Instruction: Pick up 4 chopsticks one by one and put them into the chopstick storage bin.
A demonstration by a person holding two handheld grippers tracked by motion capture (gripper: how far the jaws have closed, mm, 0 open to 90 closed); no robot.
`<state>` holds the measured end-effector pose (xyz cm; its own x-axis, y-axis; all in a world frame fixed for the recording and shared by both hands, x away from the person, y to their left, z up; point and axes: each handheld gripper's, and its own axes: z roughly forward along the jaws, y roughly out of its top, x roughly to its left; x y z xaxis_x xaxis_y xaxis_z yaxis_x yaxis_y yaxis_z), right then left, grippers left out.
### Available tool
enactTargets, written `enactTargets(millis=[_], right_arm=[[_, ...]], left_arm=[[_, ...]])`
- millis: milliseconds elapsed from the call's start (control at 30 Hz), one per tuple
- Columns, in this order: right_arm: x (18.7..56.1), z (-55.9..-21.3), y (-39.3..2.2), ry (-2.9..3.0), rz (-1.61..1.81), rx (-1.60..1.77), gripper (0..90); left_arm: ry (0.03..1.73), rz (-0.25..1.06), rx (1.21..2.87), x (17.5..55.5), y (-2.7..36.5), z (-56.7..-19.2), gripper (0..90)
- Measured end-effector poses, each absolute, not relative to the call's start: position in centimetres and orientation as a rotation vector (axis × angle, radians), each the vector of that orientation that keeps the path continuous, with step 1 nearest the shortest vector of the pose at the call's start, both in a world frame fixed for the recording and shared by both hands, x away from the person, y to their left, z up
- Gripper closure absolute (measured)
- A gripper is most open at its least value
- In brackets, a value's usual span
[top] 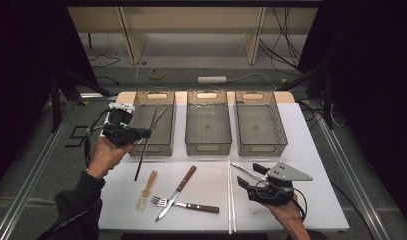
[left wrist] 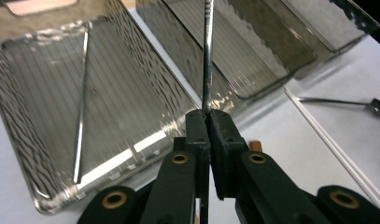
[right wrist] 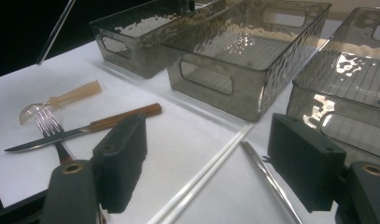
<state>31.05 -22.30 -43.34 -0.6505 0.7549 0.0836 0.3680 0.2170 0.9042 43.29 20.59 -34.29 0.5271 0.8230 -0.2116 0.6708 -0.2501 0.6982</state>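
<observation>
Right gripper (top: pixel 247 176): resting low on the white counter (top: pixel 316 150), jaws wide apart, nothing between them.
Left gripper (top: pixel 147 133): raised, clamping thin metal chopstick (top: pixel 142 154) over left smoky plastic bin (top: pixel 163 145).

Left gripper (top: pixel 142 133) raised, jaws clamped together; right gripper (top: pixel 248 177) low, jaws wide apart.
</observation>
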Motion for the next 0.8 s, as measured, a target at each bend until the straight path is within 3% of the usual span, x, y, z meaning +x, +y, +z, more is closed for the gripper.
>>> enactTargets(millis=[800], right_arm=[[31.1,-43.4,-22.3,2.121,1.422,1.048,29.4]], left_arm=[[1.236,0.373,1.975,50.0,21.6,-31.3,86.4]])
